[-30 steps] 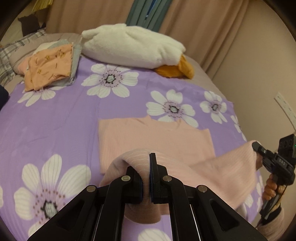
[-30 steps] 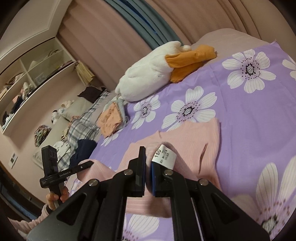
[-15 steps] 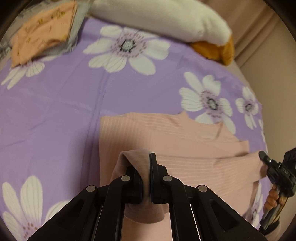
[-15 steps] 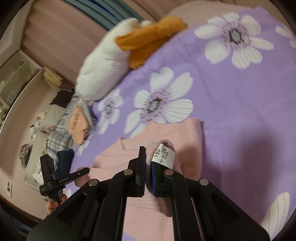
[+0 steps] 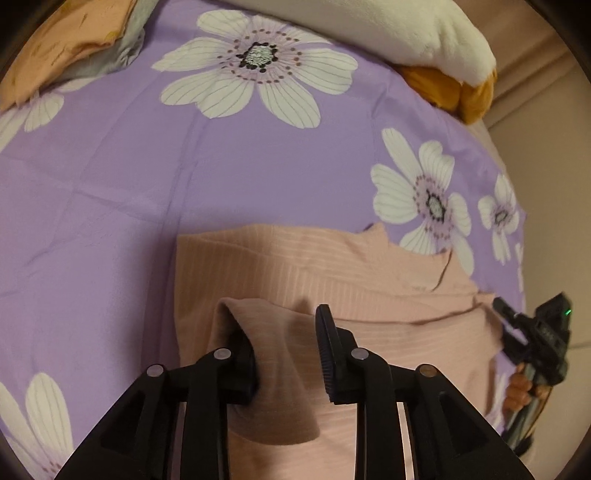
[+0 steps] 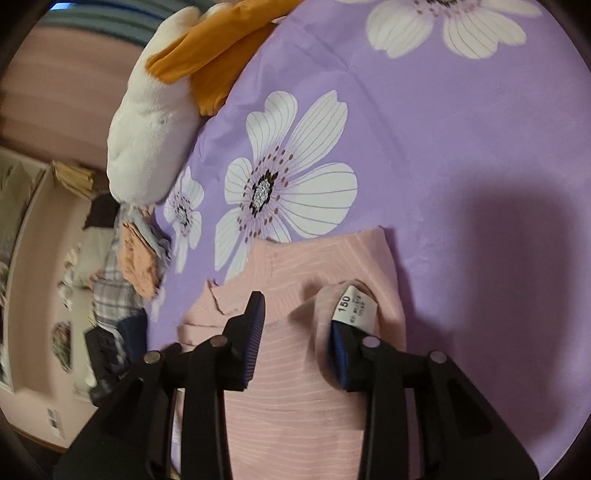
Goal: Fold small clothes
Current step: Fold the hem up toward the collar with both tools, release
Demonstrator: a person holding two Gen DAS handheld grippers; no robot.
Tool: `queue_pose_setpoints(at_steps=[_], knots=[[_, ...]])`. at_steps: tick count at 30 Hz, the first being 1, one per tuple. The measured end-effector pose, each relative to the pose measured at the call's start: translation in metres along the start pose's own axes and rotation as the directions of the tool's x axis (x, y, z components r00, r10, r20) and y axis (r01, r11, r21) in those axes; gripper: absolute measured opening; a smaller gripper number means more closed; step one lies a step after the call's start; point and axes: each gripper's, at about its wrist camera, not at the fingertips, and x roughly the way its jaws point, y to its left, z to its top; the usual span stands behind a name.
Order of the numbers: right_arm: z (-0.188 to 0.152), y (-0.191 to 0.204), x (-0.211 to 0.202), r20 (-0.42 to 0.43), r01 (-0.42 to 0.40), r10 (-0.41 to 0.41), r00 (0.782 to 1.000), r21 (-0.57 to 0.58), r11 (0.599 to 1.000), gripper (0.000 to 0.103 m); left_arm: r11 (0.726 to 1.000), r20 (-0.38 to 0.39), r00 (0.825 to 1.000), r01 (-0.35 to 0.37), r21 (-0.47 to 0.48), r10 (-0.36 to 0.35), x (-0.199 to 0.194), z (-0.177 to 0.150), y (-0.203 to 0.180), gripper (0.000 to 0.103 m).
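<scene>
A pink ribbed garment (image 5: 332, 280) lies folded over on the purple flowered bedspread (image 5: 110, 206). My left gripper (image 5: 286, 354) is open just above it, and a fold of the pink cloth still hangs over its left finger (image 5: 240, 354). In the right wrist view the garment (image 6: 295, 387) lies under my right gripper (image 6: 297, 343), which is open. A cloth corner with a white size tag (image 6: 352, 306) rests against its right finger (image 6: 341, 354). The right gripper also shows at the right edge of the left wrist view (image 5: 535, 339).
A white and orange plush toy (image 5: 406, 33) lies at the head of the bed. A stack of folded clothes, orange on top (image 5: 62, 48), sits at the far left. A wall runs along the bed's right side. More clothes and shelves lie past the bed (image 6: 107, 295).
Both grippers carried the lifted edge forward and down onto the garment, doubling it over. Both have gone from shut on the cloth to open.
</scene>
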Motion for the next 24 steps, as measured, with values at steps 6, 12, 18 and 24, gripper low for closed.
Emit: queue_pose_setpoints(at_steps=[6, 12, 18, 24], knots=[[0.01, -0.019, -0.01, 0.05, -0.102, 0.094, 0.994, 0.192, 0.976, 0.045, 0.991, -0.046, 0.995, 0.087, -0.105, -0.093, 0.0, 0.016, 0.016, 0.029], [0.006, -0.011, -0.036, 0.053, 0.016, -0.02, 0.998, 0.076, 0.997, 0.046, 0.998, -0.081, 0.996, 0.019, -0.068, -0.025, -0.013, 0.009, 0.026, 0.04], [-0.026, 0.032, -0.061, 0.088, 0.091, -0.07, 0.994, -0.269, 0.959, 0.044, 0.991, 0.075, 0.988, -0.132, -0.027, 0.134, -0.053, -0.01, 0.037, 0.061], [-0.087, 0.057, -0.038, 0.023, 0.161, -0.177, 0.984, -0.544, 0.824, 0.021, 0.945, 0.168, 0.976, -0.18, 0.271, 0.138, -0.053, -0.074, -0.016, 0.061]])
